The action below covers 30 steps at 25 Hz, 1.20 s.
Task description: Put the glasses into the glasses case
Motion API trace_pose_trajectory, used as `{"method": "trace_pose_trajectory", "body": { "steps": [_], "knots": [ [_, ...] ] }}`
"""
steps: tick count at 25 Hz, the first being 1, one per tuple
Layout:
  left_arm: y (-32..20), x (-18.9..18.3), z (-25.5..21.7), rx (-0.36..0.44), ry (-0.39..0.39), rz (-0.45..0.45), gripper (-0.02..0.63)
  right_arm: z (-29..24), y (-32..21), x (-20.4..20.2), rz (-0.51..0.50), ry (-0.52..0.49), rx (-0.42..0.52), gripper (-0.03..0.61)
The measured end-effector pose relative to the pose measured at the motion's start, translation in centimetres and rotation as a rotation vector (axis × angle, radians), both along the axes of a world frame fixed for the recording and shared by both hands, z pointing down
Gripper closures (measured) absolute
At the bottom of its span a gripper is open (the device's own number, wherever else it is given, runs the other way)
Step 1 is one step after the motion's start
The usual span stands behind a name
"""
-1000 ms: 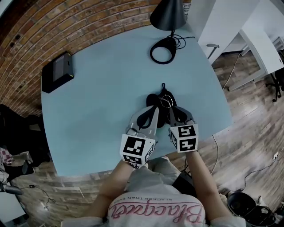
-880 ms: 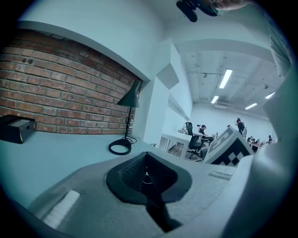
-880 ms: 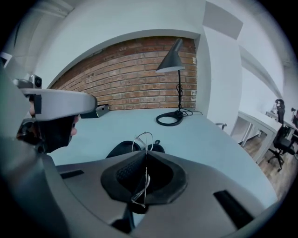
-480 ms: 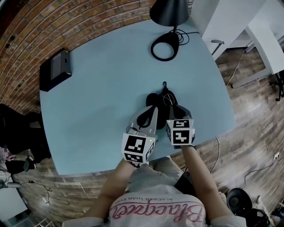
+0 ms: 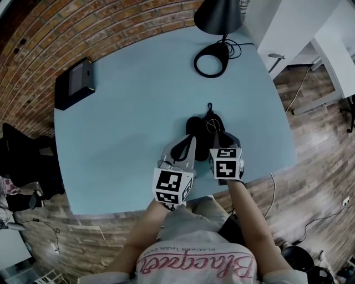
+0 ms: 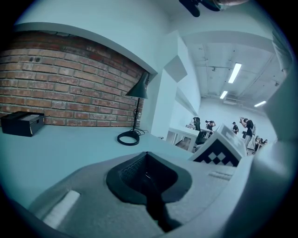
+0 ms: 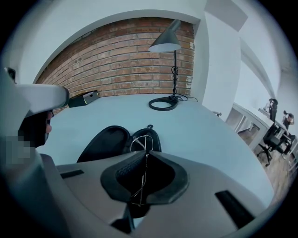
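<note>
While I hold both arms out in front of me, my two grippers point at the glasses case [image 5: 192,125] on the blue table [image 5: 122,133]. My bare forearms [image 5: 252,222] come up from my body and lean in toward each other, so the two marker cubes [image 5: 171,186] sit close together on the near side of the case.

The case lies open, with its two black halves flat and next to each other.

My right gripper [image 5: 213,135] reaches the case from the near side, and its tips are over the right half. Its jaws are squeezed tight on the glasses [image 5: 210,125]. In the right gripper view, the thin wire frame runs up between the dark pads [image 7: 128,169]. One round lens ring sticks out past the tips, just above the right half of the case. I cannot tell if the glasses touch the case.

My left gripper [image 5: 192,138] is just beside the right one. Its tips are at the near edge of the left half of the case. In the left gripper view its jaws are pressed together with nothing between them.

Far past the case stands a black lamp [image 5: 218,14] with a ring foot [image 5: 211,62]. Far to the left of the case, and further back, sits a black box [image 5: 75,83].
</note>
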<state>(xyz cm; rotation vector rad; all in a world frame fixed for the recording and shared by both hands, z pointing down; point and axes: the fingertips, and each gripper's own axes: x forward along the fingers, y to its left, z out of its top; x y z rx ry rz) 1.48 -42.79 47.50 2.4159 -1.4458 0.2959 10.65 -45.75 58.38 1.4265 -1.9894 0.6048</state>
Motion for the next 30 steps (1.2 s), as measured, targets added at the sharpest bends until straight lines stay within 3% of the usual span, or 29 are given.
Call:
{"method": "trace_pose_trajectory", "body": {
  "steps": [11,19,30],
  "knots": [
    [1.0,0.5,-1.9,0.05,0.01,0.012,0.609,-4.2,1.0,1.1,-0.011,-0.066,0.128,0.565],
    [2.0,1.2,-5.2,0.13,0.026,0.027,0.609,-10.9,3.1,0.8,-0.141,-0.095,0.269,0.569],
    [2.7,1.8,-10.1,0.26,0.044,0.038,0.609,-20.7,6.0,0.8,-0.22,-0.158,0.508,0.572]
  ]
}}
